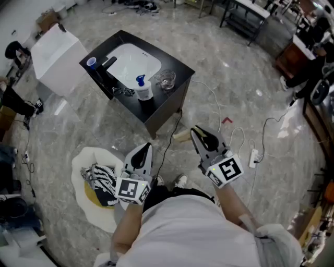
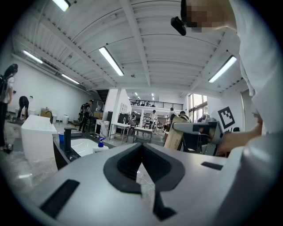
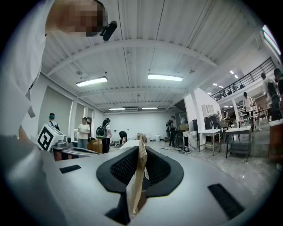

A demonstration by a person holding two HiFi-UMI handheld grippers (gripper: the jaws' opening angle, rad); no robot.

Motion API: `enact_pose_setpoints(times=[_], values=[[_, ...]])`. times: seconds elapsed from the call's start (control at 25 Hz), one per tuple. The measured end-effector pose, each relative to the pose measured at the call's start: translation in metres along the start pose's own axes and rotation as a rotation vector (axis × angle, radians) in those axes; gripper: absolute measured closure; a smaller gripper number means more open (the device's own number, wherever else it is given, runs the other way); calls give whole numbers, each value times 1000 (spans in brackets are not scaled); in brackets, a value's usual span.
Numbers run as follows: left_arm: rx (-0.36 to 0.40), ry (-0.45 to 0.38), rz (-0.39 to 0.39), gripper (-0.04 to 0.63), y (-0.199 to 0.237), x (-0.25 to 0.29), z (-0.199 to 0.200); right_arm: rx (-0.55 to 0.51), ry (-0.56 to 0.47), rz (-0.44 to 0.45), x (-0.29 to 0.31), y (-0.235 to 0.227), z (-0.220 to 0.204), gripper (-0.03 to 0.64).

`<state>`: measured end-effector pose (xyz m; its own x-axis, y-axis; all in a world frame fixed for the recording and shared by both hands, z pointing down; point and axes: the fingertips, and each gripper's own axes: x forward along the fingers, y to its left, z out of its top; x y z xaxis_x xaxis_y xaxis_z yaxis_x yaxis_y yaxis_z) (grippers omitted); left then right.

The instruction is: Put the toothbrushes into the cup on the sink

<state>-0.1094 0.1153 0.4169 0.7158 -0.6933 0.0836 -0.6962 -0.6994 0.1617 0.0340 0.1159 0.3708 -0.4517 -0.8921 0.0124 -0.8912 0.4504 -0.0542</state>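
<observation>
A black sink cabinet (image 1: 172, 65) with a white basin stands on the floor ahead of me. On its rim are a blue cup (image 1: 92, 62), a black faucet (image 1: 107, 67), a blue-topped spray bottle (image 1: 142, 89) and a clear glass cup (image 1: 167, 79). I cannot make out any toothbrush there. Both grippers hang well short of the sink, near my body. My left gripper (image 1: 141, 154) is shut with nothing in it (image 2: 142, 148). My right gripper (image 1: 201, 136) is shut on a thin tan strip (image 3: 137, 181) that stands upright between its jaws.
A white box (image 1: 56, 58) stands left of the sink. On the floor by my left side lies a pale cushion (image 1: 91, 156) with a striped cloth (image 1: 104, 177). Cables and a power strip (image 1: 254, 156) run on the right. Desks (image 1: 250, 15) stand behind.
</observation>
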Motion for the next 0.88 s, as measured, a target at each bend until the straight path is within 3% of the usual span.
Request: enact_pose_setpoints(times=[0.36,0.88], values=[[-4,-3,34,594,16,-38,3,-12,9,-3,-9,37,4,552],[-29,20,-44,594,8,-24,-8,1,-3,-71,-27,34,9,552]])
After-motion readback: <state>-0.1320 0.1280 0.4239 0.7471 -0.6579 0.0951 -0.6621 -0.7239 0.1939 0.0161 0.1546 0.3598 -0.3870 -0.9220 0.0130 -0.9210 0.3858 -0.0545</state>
